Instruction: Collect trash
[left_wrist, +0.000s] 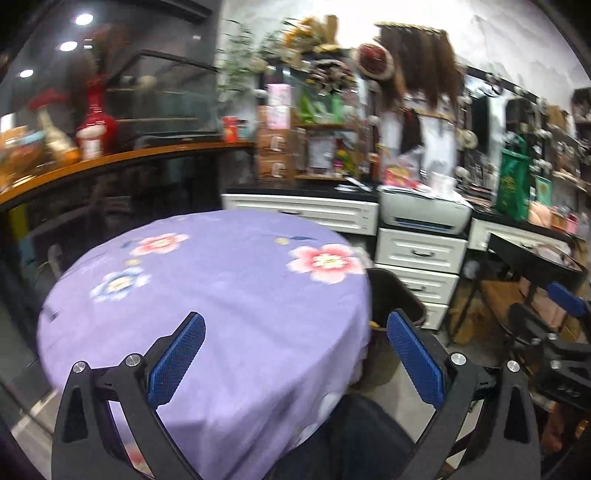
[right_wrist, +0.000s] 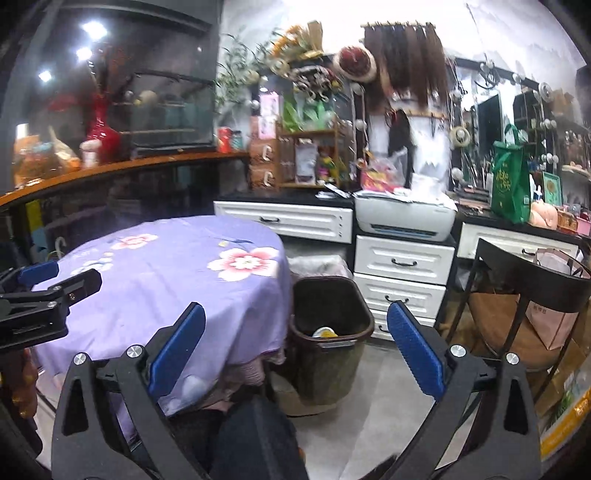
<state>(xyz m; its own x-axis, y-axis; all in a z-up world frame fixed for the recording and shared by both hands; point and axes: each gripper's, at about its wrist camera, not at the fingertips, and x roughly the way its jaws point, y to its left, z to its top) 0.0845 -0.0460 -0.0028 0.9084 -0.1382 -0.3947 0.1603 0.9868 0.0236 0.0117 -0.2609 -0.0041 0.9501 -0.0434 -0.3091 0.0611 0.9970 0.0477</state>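
A dark brown trash bin (right_wrist: 328, 321) stands on the floor right of the round table with the purple flowered cloth (right_wrist: 173, 280). Yellow and white trash (right_wrist: 325, 333) lies inside the bin. My right gripper (right_wrist: 295, 314) is open and empty, held above the table's right edge and the bin. My left gripper (left_wrist: 295, 325) is open and empty above the table (left_wrist: 207, 288); the bin (left_wrist: 391, 295) shows partly behind the table edge. The left gripper also shows at the left edge of the right wrist view (right_wrist: 40, 291). I see no trash on the cloth.
White drawers (right_wrist: 402, 273) with a printer (right_wrist: 406, 216) stand behind the bin. A black chair (right_wrist: 524, 291) with paper bags stands at the right. A wooden counter (right_wrist: 122, 168) with a red vase runs along the left wall. The holder's dark trouser leg (right_wrist: 255, 439) is below.
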